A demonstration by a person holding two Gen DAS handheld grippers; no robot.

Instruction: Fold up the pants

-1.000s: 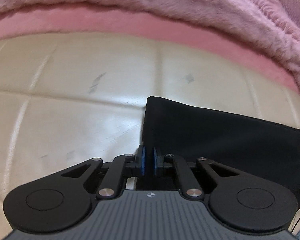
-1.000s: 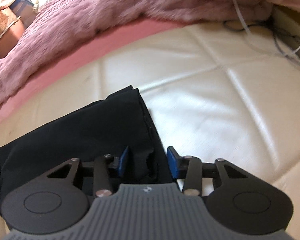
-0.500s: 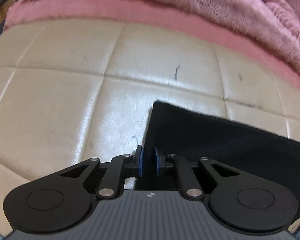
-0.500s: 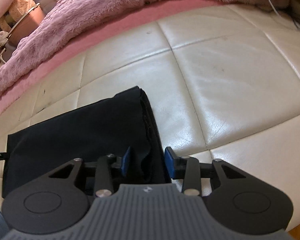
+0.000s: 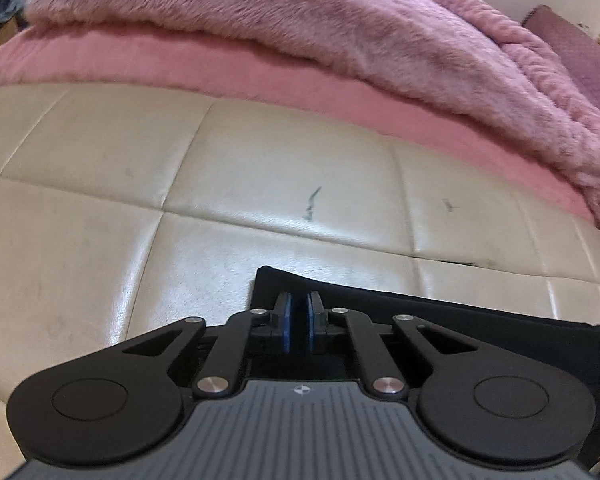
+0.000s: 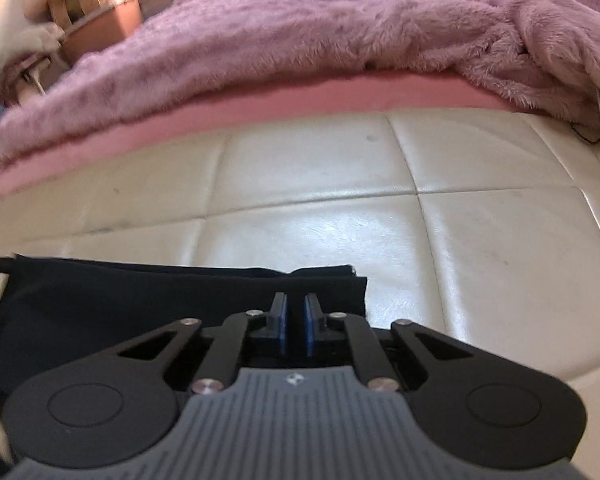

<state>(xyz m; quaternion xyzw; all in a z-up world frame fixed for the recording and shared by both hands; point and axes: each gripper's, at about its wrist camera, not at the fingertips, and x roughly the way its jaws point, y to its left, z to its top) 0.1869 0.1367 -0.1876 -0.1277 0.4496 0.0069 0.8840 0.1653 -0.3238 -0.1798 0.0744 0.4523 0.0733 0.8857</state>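
Black pants [image 5: 440,320] lie flat on the cream cushion [image 5: 260,160], directly under both hand-held grippers. My left hand-held gripper [image 5: 298,322] and right hand-held gripper [image 6: 294,324] each pinch a near corner. I judge a fold is starting; next, lift both corners evenly toward the pink blanket [image 5: 260,20] ahead.

The folded cloth pants [image 5: 460,320] [image 6: 140,292] were plain black. Under them the quilted leather mattress [image 5: 260,168] was glossy cream, with dark scuffs. Beyond the pants lay a fuzzy mauve-pink blanket [image 6: 300,32] over a plain pink sheet [image 5: 180,64].
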